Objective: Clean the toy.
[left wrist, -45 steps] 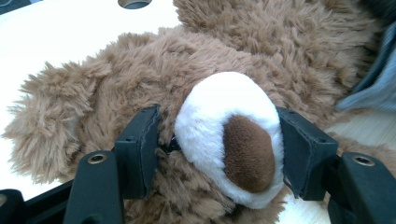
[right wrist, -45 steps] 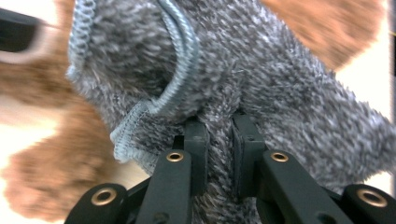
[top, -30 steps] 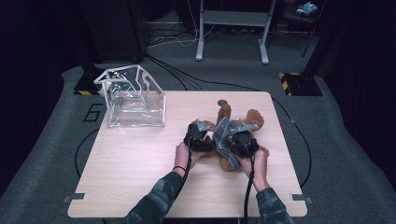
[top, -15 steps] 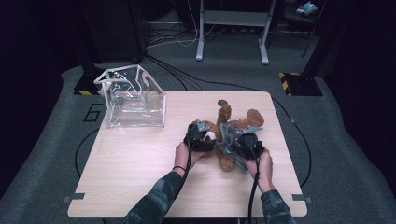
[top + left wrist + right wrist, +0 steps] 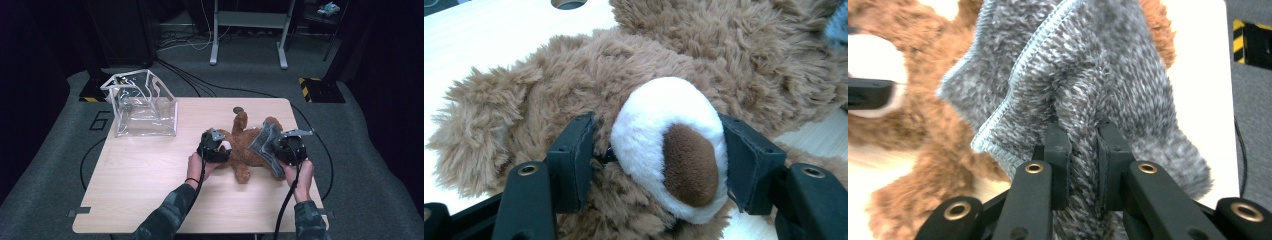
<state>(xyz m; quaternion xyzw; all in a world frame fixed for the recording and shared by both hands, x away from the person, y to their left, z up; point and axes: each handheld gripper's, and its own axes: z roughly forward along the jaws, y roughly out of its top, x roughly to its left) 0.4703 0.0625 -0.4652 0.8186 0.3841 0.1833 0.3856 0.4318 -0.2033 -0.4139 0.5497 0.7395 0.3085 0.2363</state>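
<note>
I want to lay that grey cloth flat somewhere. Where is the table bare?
Bare wood spans the table near side, between the clear bag and the person's forearms. It is crowded at right, around the teddy bear, grey cloth and both grippers.

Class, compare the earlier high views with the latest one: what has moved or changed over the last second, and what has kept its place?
The right gripper, shut on the grey cloth, has moved toward the table's right edge, pulling the cloth away from the teddy bear. The left gripper stays where it was, jaws around the bear's white snout. The bear, clear bag and table have not moved.
</note>
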